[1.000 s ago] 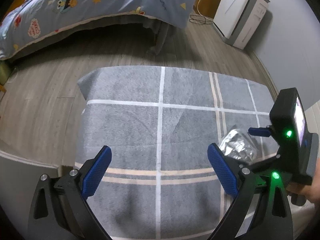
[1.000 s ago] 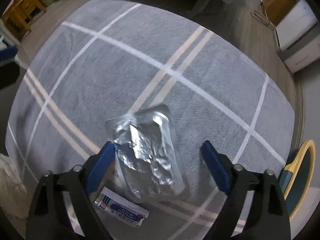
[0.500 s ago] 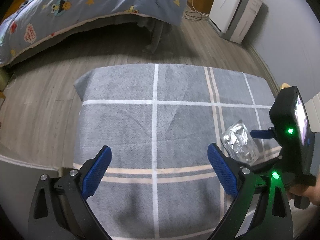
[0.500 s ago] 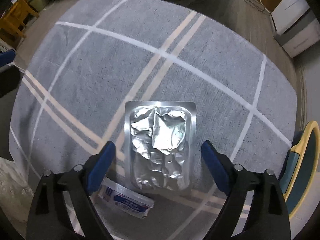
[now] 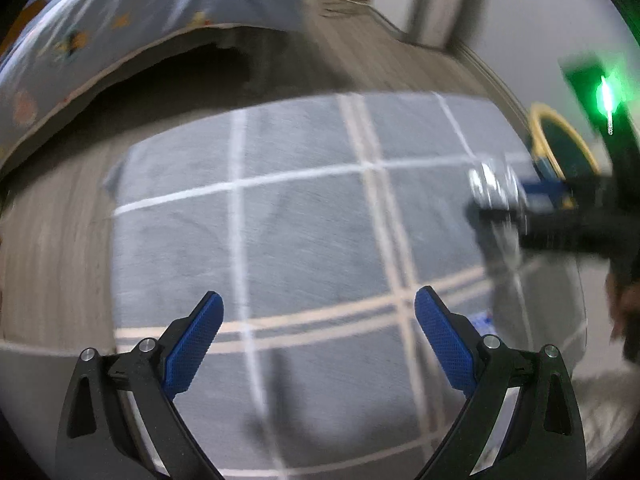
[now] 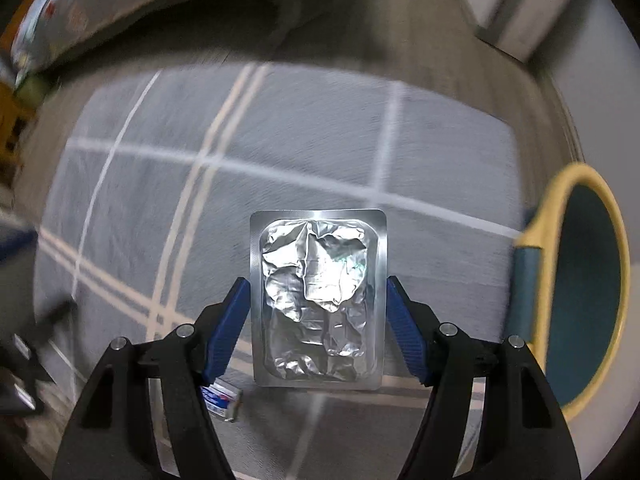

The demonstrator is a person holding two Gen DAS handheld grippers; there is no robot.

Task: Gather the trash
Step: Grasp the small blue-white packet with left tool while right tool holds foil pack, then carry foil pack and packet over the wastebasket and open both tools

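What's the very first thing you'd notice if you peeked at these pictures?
The shiny, crinkled silver foil tray jumps out first, pinched between the blue pads of the right claw, whose jaws have just been closing on it above the grey rug with pale stripes. Next comes the teal bin with a yellow rim at the rug's right edge. A small blue-and-white wrapper lies on the rug under the tray.

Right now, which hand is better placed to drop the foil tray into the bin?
Right. The right claw has been closing on the foil tray, and the bin is beside it. The left claw is open and empty.
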